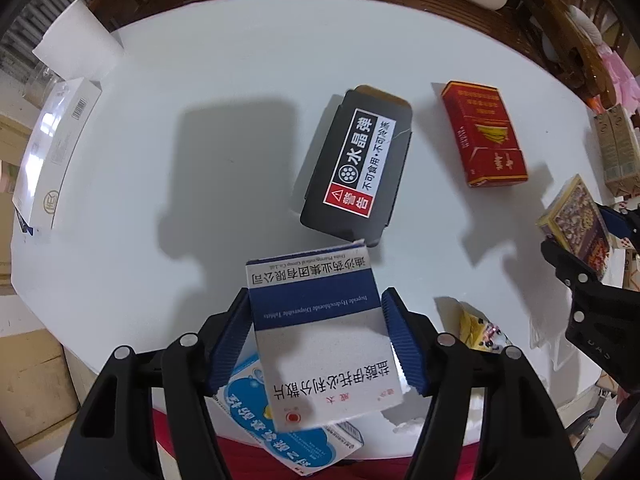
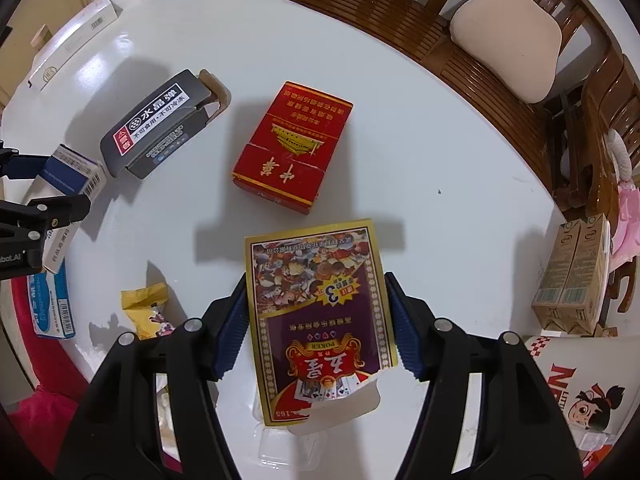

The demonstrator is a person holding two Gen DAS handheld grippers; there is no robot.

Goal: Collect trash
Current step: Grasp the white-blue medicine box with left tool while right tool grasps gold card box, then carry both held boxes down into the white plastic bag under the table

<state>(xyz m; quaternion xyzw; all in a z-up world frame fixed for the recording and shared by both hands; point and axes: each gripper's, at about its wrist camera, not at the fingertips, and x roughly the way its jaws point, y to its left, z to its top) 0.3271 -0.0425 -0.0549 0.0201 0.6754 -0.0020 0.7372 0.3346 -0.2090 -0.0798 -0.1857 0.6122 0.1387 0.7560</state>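
Note:
My left gripper (image 1: 316,320) is shut on a white-and-blue medicine box (image 1: 320,332), held above the near edge of the white table (image 1: 200,160). My right gripper (image 2: 316,312) is shut on a purple-and-gold poker card box (image 2: 316,316), also above the near edge. A black box with a warning label (image 1: 356,168) and a red cigarette pack (image 1: 482,136) lie on the table ahead. A yellow wrapper (image 2: 146,308) lies near the edge. A light-blue box (image 1: 280,436) sits below the left gripper, over a red bin (image 2: 24,308).
A long white box (image 1: 52,152) and a white block (image 1: 78,44) lie at the table's far left. Two brown cartons (image 2: 572,276) and a printed paper cup (image 2: 580,392) stand at the right. Wooden chairs with a cushion (image 2: 504,36) ring the far side.

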